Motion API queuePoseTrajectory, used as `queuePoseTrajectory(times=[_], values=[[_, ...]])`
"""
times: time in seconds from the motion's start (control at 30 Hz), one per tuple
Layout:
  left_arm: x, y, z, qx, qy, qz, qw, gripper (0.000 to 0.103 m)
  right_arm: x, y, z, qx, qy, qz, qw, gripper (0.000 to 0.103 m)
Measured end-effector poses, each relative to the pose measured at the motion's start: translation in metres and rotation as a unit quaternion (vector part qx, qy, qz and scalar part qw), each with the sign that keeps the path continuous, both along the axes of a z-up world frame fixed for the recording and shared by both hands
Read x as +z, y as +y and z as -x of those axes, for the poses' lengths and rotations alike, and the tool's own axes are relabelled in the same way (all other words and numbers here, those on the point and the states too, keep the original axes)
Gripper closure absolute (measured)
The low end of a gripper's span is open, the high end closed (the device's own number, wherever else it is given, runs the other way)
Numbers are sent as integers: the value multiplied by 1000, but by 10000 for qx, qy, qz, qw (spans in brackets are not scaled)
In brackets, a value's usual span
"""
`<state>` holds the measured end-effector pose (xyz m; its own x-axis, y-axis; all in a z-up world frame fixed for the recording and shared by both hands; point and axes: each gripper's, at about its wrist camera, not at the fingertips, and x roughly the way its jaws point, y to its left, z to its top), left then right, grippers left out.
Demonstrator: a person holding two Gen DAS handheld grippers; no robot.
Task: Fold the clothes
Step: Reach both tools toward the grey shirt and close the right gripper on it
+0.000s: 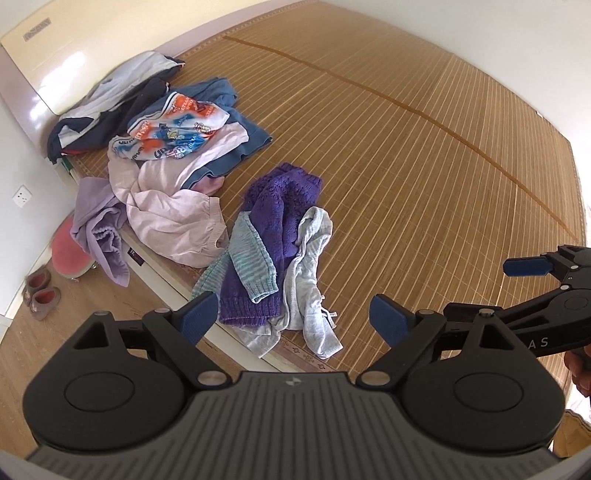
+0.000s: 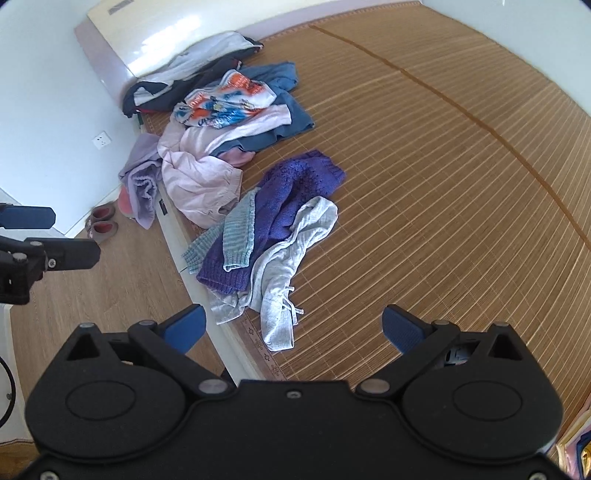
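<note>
A heap of unfolded clothes lies on a bed covered by a bamboo mat (image 1: 406, 155) (image 2: 443, 166). Nearest is a purple knit sweater (image 1: 280, 199) (image 2: 295, 184) with a teal striped knit (image 1: 247, 254) (image 2: 238, 236) and a pale grey garment (image 1: 306, 280) (image 2: 284, 273) across it. Behind lie a pink garment (image 1: 173, 218) (image 2: 199, 181), a printed white shirt (image 1: 173, 129) (image 2: 225, 99) and blue cloth (image 1: 243, 136). My left gripper (image 1: 295, 317) is open and empty, above the near clothes. My right gripper (image 2: 291, 328) is open and empty, above the grey garment's end.
The bed's near edge (image 1: 173, 280) (image 2: 192, 258) runs diagonally, with wooden floor (image 1: 74, 332) (image 2: 122, 280) to the left. Slippers (image 1: 38, 291) (image 2: 101, 221) and a pink stool (image 1: 68, 251) stand on the floor. A cream headboard (image 1: 74, 55) (image 2: 147, 33) backs the bed.
</note>
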<state>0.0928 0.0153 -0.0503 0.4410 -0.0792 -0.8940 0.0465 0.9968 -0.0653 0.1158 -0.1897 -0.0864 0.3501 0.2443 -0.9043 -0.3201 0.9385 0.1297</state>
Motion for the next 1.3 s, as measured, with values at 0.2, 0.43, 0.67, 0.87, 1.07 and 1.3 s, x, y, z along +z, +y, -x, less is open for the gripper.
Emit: queuePoseTrajectory(times=[0.2, 0.43, 0.67, 0.87, 1.07, 1.3], values=[[-26, 44, -58, -591, 206, 192, 9979, 11, -19, 24, -33, -620, 113, 37, 9980, 1], [-55, 80, -118, -1329, 345, 372, 9898, 11, -32, 63, -62, -1184, 204, 32, 9928, 1], [-97, 98, -172, -1506, 452, 675, 9852, 11, -61, 75, -83, -1715, 296, 30, 9847, 1], [-158, 94, -205, -1604, 653, 710, 9823, 11, -102, 76, -96, -2031, 319, 25, 9786, 1], [-232, 83, -214, -1611, 529, 575, 9838, 11, -169, 85, -100, -1894, 207, 193, 9815, 2], [-318, 71, -224, -1617, 383, 417, 9852, 12, -263, 87, -103, -2072, 512, -316, 9764, 8]])
